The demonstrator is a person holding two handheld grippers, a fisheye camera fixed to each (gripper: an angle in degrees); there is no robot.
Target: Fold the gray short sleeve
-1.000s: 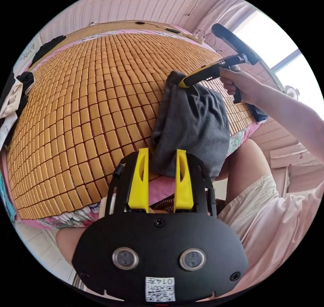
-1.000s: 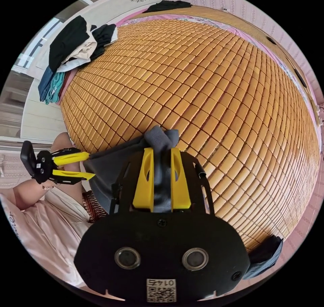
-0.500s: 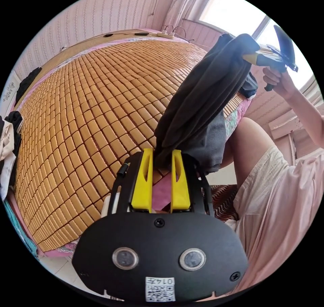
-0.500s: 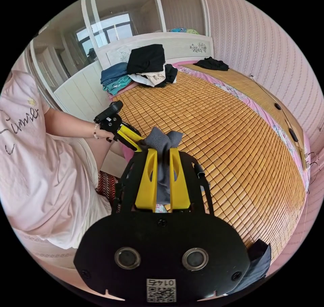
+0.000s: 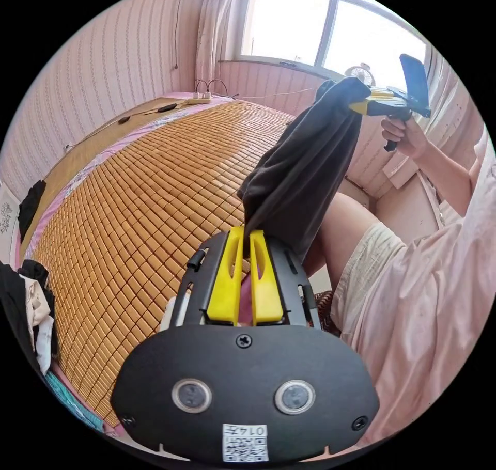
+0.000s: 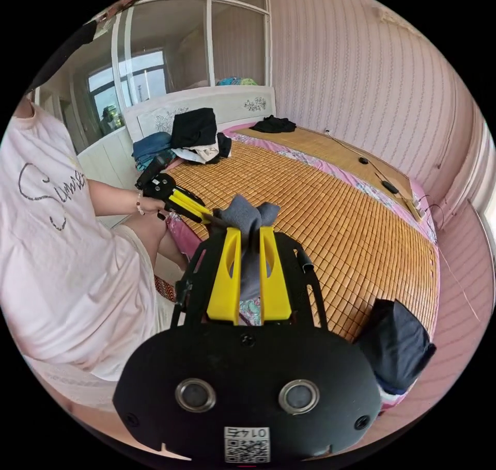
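Bamboo-matted bed (image 5: 144,181) waits beneath a lifted gray short sleeve (image 5: 305,165).
Left tool (image 5: 247,237) and right tool (image 6: 247,235) each pinch a bunched edge, holding the shirt stretched in the air, seemingly to shake it straight before folding.
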